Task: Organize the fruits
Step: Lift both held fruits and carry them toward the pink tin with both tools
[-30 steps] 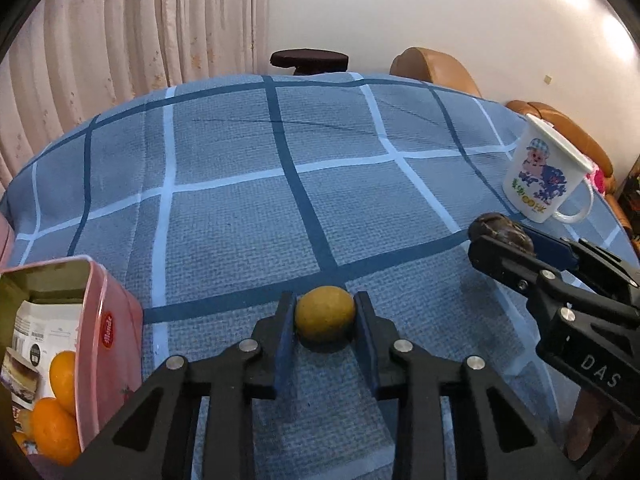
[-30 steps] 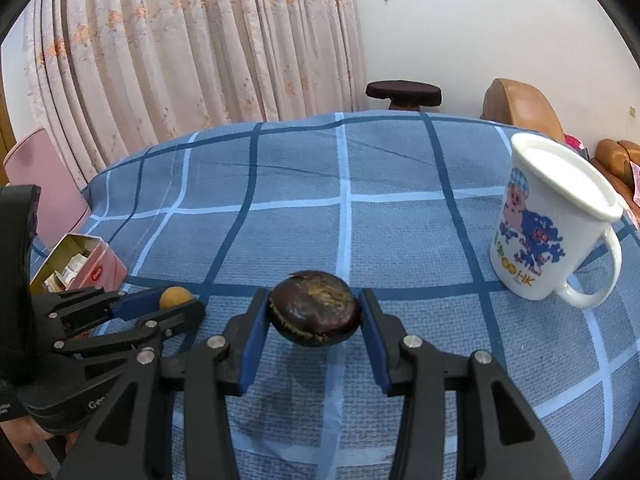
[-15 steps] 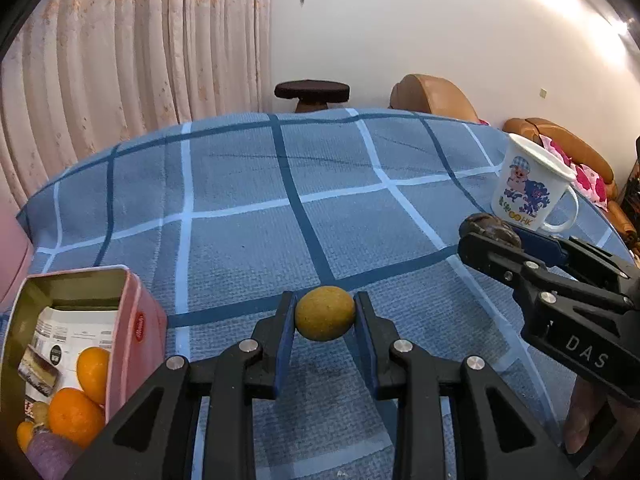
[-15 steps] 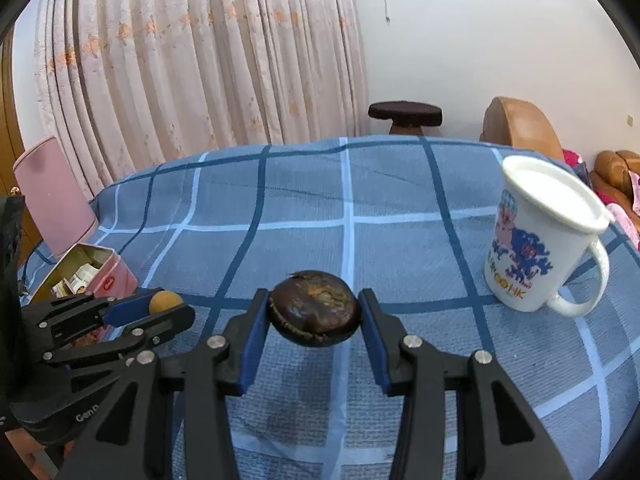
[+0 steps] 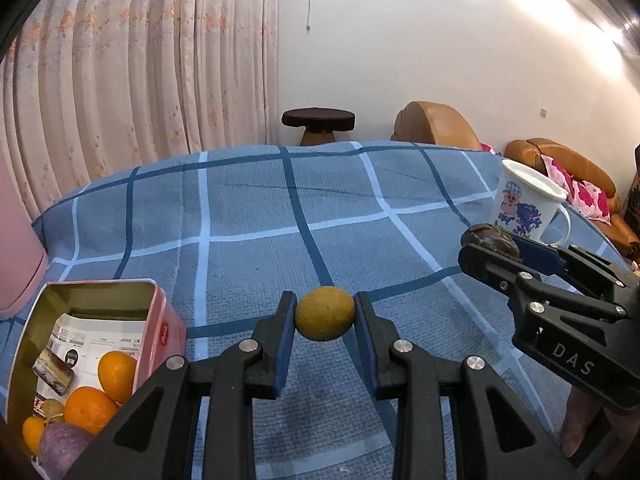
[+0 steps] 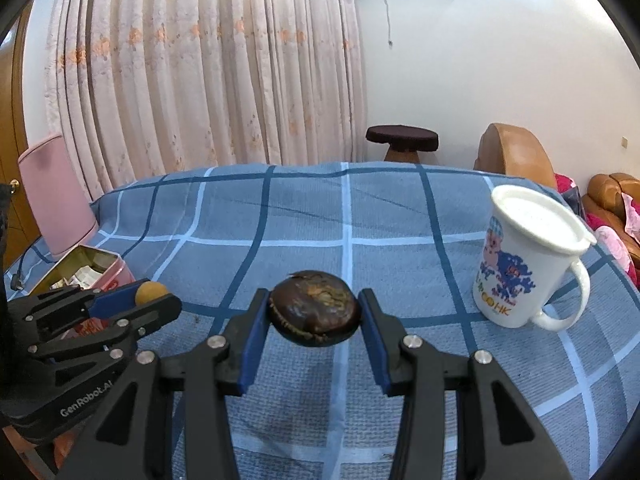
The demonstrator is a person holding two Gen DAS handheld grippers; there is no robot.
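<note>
My left gripper point(image 5: 325, 316) is shut on a small yellow-brown round fruit point(image 5: 325, 313) and holds it above the blue checked cloth point(image 5: 248, 216). My right gripper point(image 6: 314, 307) is shut on a dark brown wrinkled fruit point(image 6: 314, 307), also held above the cloth. The right gripper and its dark fruit point(image 5: 490, 239) show at the right of the left wrist view. The left gripper and its yellow fruit point(image 6: 150, 293) show at the left of the right wrist view. An open pink tin point(image 5: 164, 320) at the lower left holds oranges point(image 5: 90, 408), a purple fruit point(image 5: 60, 442) and packets.
A white lidded mug point(image 6: 528, 256) with a cartoon print stands on the cloth at the right. A pink object point(image 6: 56, 196) stands beyond the tin. A dark stool point(image 6: 402, 140), brown chairs point(image 6: 516, 152) and curtains lie past the table's far edge.
Both grippers have lifted with their fruits, so the views look higher and more of the room shows. More of the tin's inside is in the left wrist view.
</note>
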